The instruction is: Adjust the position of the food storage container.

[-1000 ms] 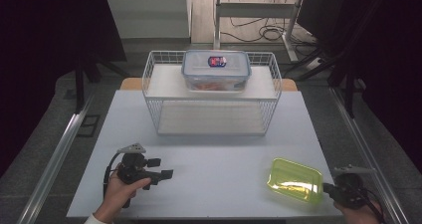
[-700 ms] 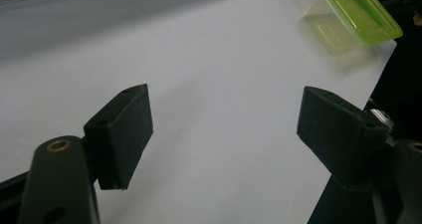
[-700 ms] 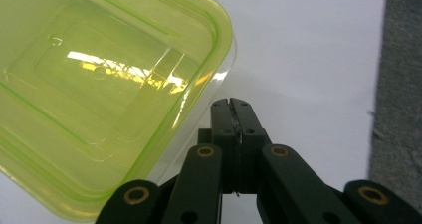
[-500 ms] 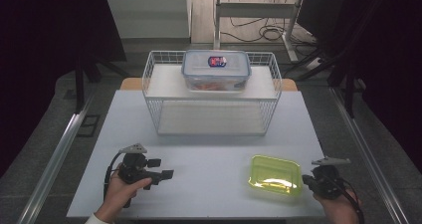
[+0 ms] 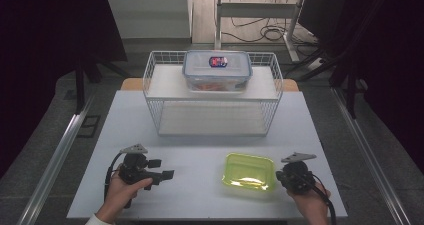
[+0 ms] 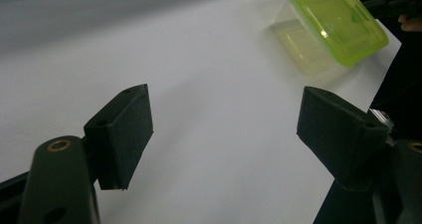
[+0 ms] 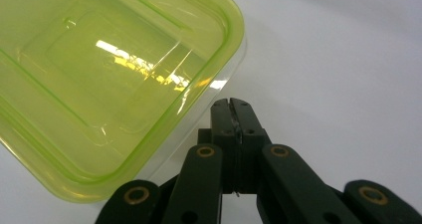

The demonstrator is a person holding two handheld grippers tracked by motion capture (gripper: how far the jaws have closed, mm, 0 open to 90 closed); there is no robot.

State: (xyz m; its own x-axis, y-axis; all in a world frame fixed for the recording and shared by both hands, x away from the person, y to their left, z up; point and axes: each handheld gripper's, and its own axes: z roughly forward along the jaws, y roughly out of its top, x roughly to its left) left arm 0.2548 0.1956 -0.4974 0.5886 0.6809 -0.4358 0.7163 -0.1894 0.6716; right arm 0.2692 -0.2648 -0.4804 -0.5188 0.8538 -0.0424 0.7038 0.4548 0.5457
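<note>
Compared with the earlier high view, your right gripper [image 5: 285, 176] has travelled inward along the near edge of the counter [image 5: 200, 150], away from the near right corner, and the green-lidded container [image 5: 249, 171] has slid with it toward the middle of that edge. Your left gripper [image 5: 165, 174] remains where it was, near the near left corner.

The right gripper's jaws are pressed together with nothing between them; in the right gripper view their tips [image 7: 232, 105] sit against the container's clear side wall [image 7: 199, 115], just under the green lid. The left gripper's jaws are spread over bare counter, well apart from the container [image 6: 333, 27].

The container is cut off at the left edge in the right gripper view. The contents of the lidded box [image 5: 217, 70] on the wire rack [image 5: 215, 107] at the far edge are hard to make out.
</note>
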